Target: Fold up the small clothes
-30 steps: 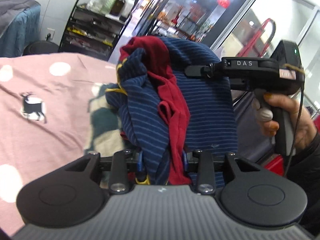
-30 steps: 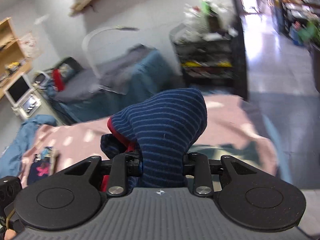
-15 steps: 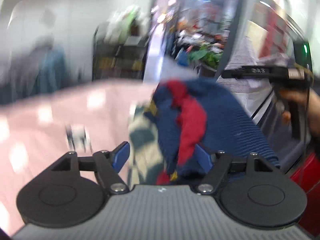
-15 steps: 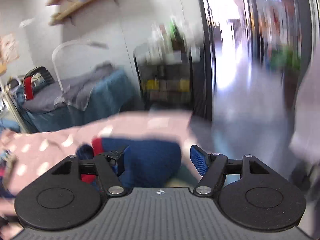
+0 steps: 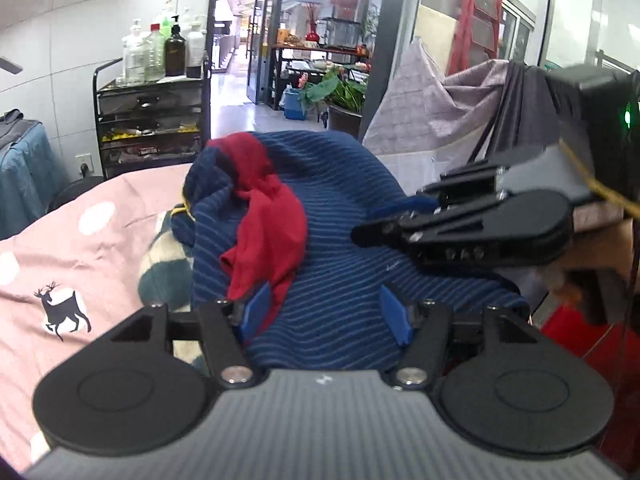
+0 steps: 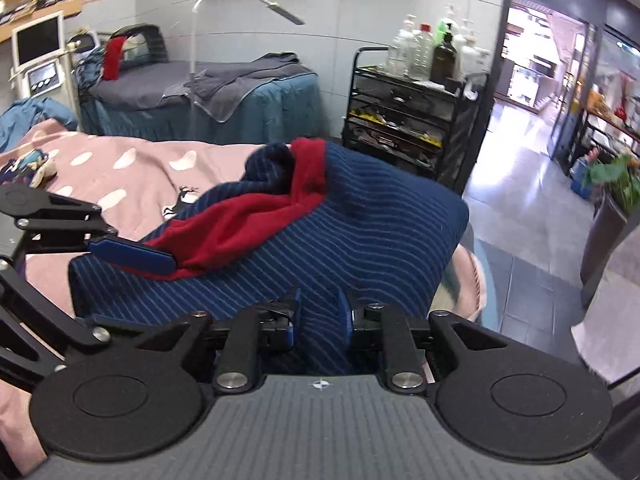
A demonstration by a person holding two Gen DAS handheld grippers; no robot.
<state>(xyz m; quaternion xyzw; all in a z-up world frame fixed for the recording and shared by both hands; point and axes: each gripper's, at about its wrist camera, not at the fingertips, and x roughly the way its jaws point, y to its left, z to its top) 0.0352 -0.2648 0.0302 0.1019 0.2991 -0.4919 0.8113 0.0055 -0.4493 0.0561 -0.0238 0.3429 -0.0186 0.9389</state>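
A small navy striped garment (image 5: 340, 208) with a red lining (image 5: 272, 216) lies bunched at the edge of the pink bed cover (image 5: 80, 248). It also shows in the right wrist view (image 6: 360, 240). My left gripper (image 5: 324, 308) is open, its blue pads either side of the cloth without pinching it. My right gripper (image 6: 318, 316) has its jaws close together on a fold of the navy cloth. The right gripper shows from the side in the left wrist view (image 5: 400, 220). The left gripper's blue pad (image 6: 132, 256) shows in the right wrist view.
A green-and-white checked cloth (image 5: 164, 264) lies under the garment. A black trolley with bottles (image 6: 412, 108) stands beyond the bed's end. A blue-covered table with grey towels (image 6: 208, 96) is at the back. Draped cloths (image 5: 460, 108) hang at the right. Tiled floor (image 6: 520, 184) lies right of the bed.
Both grippers let go of the lifted garment and it dropped onto the bed. The left gripper stays open; the right gripper has closed again on a fold of it.
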